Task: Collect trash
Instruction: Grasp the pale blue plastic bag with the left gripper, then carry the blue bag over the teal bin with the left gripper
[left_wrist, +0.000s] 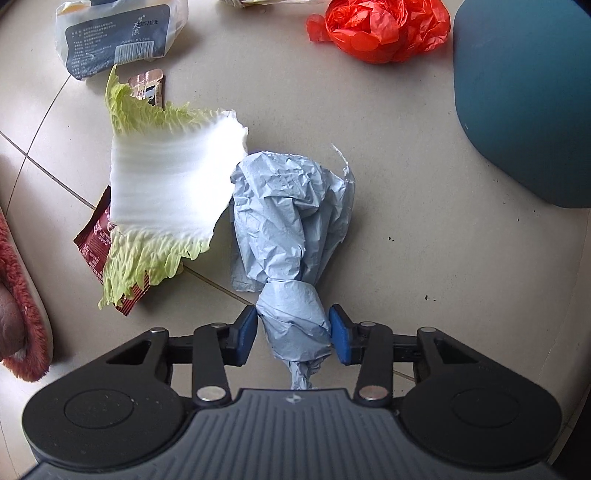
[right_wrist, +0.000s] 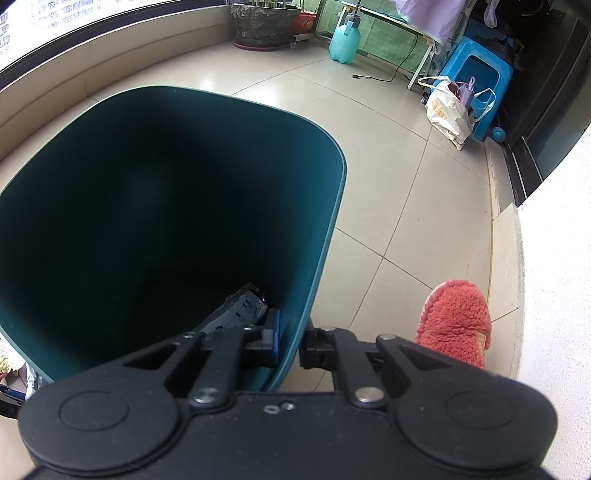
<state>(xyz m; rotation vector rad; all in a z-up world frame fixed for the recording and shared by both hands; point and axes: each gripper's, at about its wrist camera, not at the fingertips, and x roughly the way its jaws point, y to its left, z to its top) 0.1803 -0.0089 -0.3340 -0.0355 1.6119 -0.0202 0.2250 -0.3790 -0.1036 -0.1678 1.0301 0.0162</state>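
A crumpled blue-grey plastic bag (left_wrist: 288, 221) lies on the tiled floor, and my left gripper (left_wrist: 294, 332) points down at it, shut on the bag's twisted near end, both blue pads pressing its sides. Left of it lie a cabbage leaf (left_wrist: 166, 177), a dark red wrapper (left_wrist: 96, 243) under the leaf, a brown sachet (left_wrist: 147, 86) and a white food package (left_wrist: 118, 37). A red plastic bag (left_wrist: 380, 29) lies farther off. My right gripper (right_wrist: 293, 341) is shut on the wall of the dark teal bin (right_wrist: 325, 155), one pad inside, one outside. A printed wrapper (right_wrist: 240, 310) lies in the bin.
The teal bin (left_wrist: 528, 103) stands at the right of the left wrist view. A person's red fluffy slippers (left_wrist: 22, 302) (right_wrist: 458, 321) are close by. Farther off stand a plant pot (right_wrist: 262, 22), a teal spray bottle (right_wrist: 343, 40), a blue stool (right_wrist: 476, 81) and a white shopping bag (right_wrist: 447, 110).
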